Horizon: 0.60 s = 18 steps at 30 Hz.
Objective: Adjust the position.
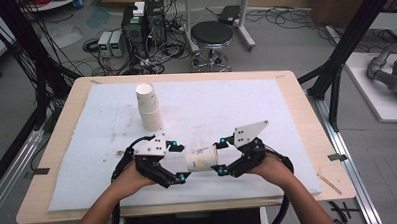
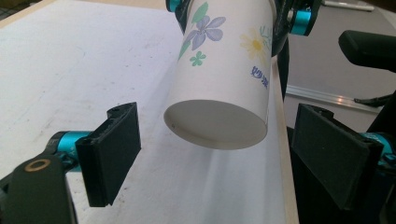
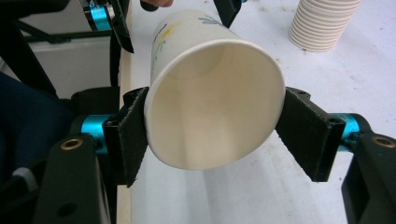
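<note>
A white paper cup (image 1: 202, 158) with a flower print lies level in the air above the front of the white mat (image 1: 246, 103), its base toward my left gripper. My right gripper (image 1: 219, 156) is shut on it near the rim; in the right gripper view both pads (image 3: 130, 140) press the sides of the cup (image 3: 210, 107) and its open mouth faces the camera. My left gripper (image 1: 182, 162) is open. In the left gripper view its pads (image 2: 112, 149) stand well apart on either side of the cup's base (image 2: 217, 123) without touching it.
A stack of several nested paper cups (image 1: 149, 106) stands upside down at the mat's back left, also seen in the right gripper view (image 3: 322, 23). The wooden table edge (image 1: 190, 208) runs along the front. Beyond the table are a stool (image 1: 212, 36) and computer cases (image 1: 143, 24).
</note>
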### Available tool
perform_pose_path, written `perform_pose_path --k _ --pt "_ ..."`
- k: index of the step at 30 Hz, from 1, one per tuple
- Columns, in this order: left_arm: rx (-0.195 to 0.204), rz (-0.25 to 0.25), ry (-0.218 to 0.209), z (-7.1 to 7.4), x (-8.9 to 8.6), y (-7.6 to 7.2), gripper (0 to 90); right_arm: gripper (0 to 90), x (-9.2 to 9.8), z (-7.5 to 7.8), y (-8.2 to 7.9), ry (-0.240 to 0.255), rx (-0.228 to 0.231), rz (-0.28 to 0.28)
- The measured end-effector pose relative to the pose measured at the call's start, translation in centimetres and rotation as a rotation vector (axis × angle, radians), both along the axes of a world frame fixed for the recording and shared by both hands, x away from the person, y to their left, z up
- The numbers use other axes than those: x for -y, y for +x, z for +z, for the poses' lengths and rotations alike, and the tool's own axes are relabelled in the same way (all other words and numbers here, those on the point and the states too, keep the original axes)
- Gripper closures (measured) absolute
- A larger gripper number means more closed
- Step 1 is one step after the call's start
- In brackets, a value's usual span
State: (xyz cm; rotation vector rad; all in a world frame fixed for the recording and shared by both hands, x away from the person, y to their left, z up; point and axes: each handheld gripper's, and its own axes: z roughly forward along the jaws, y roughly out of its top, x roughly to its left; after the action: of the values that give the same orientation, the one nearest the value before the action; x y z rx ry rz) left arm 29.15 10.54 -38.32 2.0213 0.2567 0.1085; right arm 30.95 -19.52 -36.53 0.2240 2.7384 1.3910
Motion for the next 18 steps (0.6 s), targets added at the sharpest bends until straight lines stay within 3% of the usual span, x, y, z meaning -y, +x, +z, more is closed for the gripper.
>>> perform_pose_path --k 6,10,18 --pt "0.009 0.003 0.043 0.2 0.2 0.1 15.7 29.3 -0.9 0.5 0.1 -0.075 0.021 0.009" --pt "0.023 -0.004 0.097 0.3 0.5 0.1 15.8 29.3 -1.6 0.7 0.2 -0.123 0.04 0.017" --pt "0.027 -0.014 0.143 0.3 1.3 0.3 15.8 29.3 -2.5 1.2 0.2 -0.188 0.069 0.03"
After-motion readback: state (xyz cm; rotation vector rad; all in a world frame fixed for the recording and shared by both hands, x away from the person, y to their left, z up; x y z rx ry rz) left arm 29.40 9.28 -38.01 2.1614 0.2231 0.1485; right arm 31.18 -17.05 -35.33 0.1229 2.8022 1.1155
